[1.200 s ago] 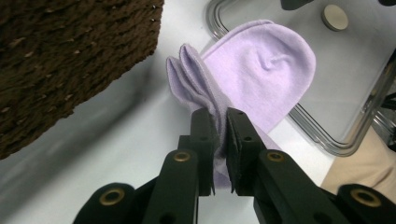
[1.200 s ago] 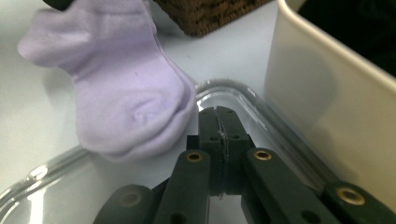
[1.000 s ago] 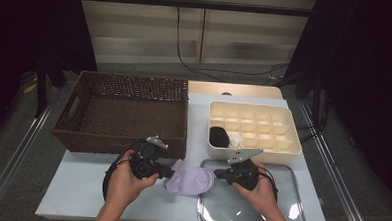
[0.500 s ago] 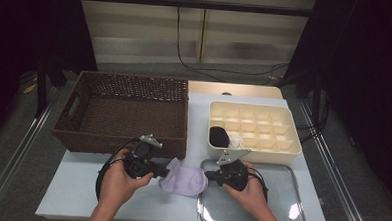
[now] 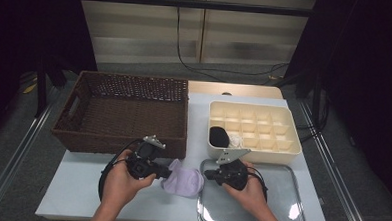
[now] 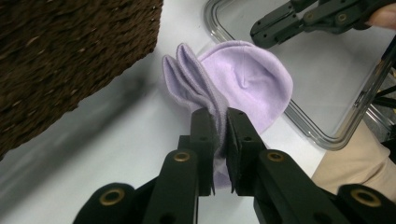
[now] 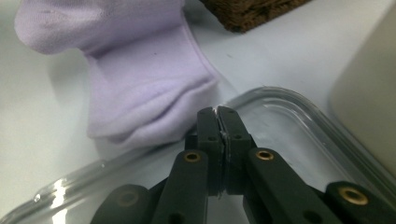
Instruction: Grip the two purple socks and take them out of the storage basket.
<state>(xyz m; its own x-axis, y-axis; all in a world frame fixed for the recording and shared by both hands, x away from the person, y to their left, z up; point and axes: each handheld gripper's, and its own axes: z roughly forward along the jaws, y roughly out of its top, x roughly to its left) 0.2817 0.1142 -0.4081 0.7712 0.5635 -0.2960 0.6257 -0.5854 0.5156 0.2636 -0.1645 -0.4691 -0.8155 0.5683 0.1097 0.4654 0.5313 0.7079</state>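
**Lilac sock pinched at one end, second gripper closed and empty beside it**

Obs. 1 – Hold. The left gripper has its jaws clamped on one end of the lilac sock; a fold of fabric is squeezed between the pads, and the rest of the sock lies bunched on the white table. Judgement: the pinch anchors that end so the free part can be folded or rolled against it.

Obs. 2 – Other tool. The right gripper has its jaws pressed together with nothing between them. Its tips sit over the rim of the clear tray, just beside the sock's near edge but apart from it. Judgement: it is placed to take or push the free end.

Obs. 3 – Location. In the high view the sock lies on the table between the two grippers, in front of the wicker basket, with its right edge lapping the tray's left rim. The left gripper comes in from its left, the right gripper from its right.

Obs. 4 – Sorting box. The cream divided box stands behind the tray. A dark rolled item fills a front-left cell; a white item sits in the next. Judgement: finished socks go there.

Count: lilac sock 1; grippers 2; basket 1, nothing visible inside; tray 1; divided box 1; items in box 2.
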